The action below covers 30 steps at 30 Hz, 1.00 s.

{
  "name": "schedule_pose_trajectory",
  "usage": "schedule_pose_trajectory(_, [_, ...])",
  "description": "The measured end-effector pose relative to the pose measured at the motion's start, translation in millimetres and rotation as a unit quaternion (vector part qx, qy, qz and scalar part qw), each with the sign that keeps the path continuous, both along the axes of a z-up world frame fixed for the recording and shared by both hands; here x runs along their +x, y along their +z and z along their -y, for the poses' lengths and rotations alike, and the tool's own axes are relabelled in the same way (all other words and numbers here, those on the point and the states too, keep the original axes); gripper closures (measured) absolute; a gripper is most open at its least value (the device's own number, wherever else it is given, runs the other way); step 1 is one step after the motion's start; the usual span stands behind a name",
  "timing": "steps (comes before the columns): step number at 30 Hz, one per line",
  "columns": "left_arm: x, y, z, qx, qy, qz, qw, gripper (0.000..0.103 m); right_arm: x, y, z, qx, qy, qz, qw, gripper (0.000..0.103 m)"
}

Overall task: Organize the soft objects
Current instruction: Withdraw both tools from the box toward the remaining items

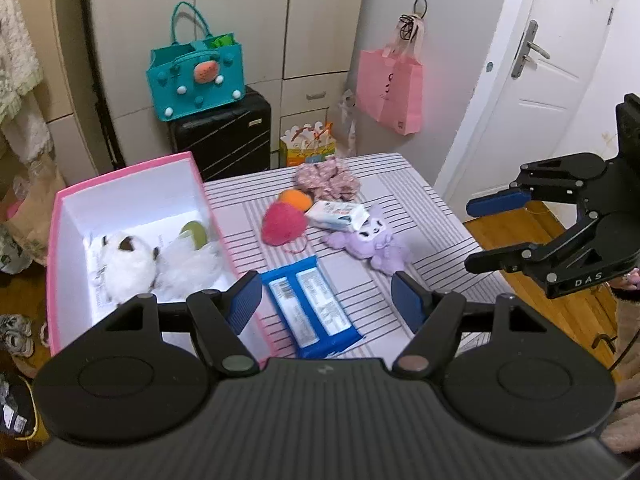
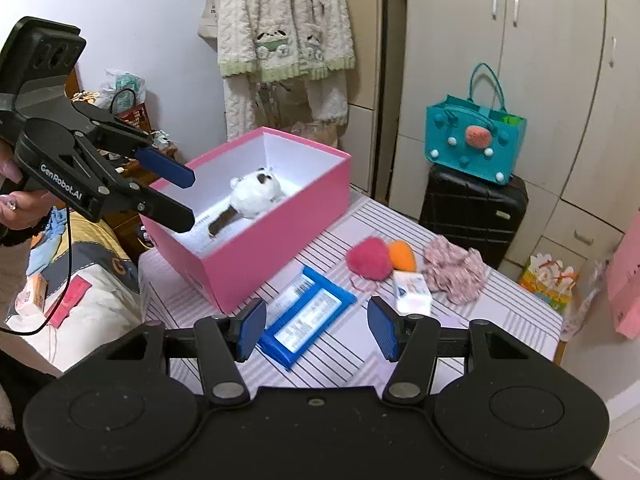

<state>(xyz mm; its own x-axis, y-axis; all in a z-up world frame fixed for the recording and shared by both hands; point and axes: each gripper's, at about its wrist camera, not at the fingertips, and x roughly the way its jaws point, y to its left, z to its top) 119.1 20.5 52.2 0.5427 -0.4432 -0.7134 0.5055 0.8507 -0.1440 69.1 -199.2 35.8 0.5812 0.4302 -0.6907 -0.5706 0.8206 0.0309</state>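
An open pink box point(image 1: 132, 171) at the table's left holds a white plush toy point(image 1: 128, 264) and another white fluffy piece point(image 1: 188, 260). On the striped table point(image 1: 400, 192) lie a blue wipes pack point(image 1: 308, 308), a pink puff point(image 1: 282, 224), an orange puff point(image 1: 296, 199), a small white tissue pack point(image 1: 338, 216), a purple plush point(image 1: 372, 244) and a floral scrunchie point(image 1: 328, 178). My left gripper point(image 1: 326, 302) hovers open above the wipes pack, by the box's near corner. My right gripper point(image 2: 317, 326) is open over the wipes pack point(image 2: 308, 316), holding nothing.
A teal bag point(image 1: 196, 76) stands on a black suitcase point(image 1: 224, 136) behind the table. A pink bag point(image 1: 390, 88) hangs on the wall beside a white door point(image 1: 540, 80). A bed with clutter point(image 2: 80, 280) lies left of the table. A fluffy robe point(image 2: 280, 20) hangs behind the box.
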Motion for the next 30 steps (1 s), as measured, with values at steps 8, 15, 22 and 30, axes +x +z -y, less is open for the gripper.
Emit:
schedule_pose_trajectory(8, [3.9, -10.1, 37.0, 0.005, -0.006, 0.025, 0.9997, 0.032, 15.4, -18.5, 35.1, 0.024, -0.016, -0.011, 1.000, 0.041])
schedule_pose_trajectory(15, [18.2, -24.1, 66.9, 0.010, 0.009, 0.061, 0.9981, 0.032, 48.2, -34.2, 57.0, 0.042, -0.034, -0.014, 0.998, 0.041])
schedule_pose_trajectory(22, [42.4, -50.7, 89.9, 0.029, 0.041, 0.082, 0.9954, 0.032, 84.6, -47.1, 69.0, 0.043, -0.044, -0.004, 0.998, 0.041])
schedule_pose_trajectory(30, [74.9, -80.1, 106.3, 0.050, 0.085, 0.089, 0.9912, 0.032, 132.0, -67.4, 72.4, 0.057, -0.057, -0.023, 0.996, 0.041])
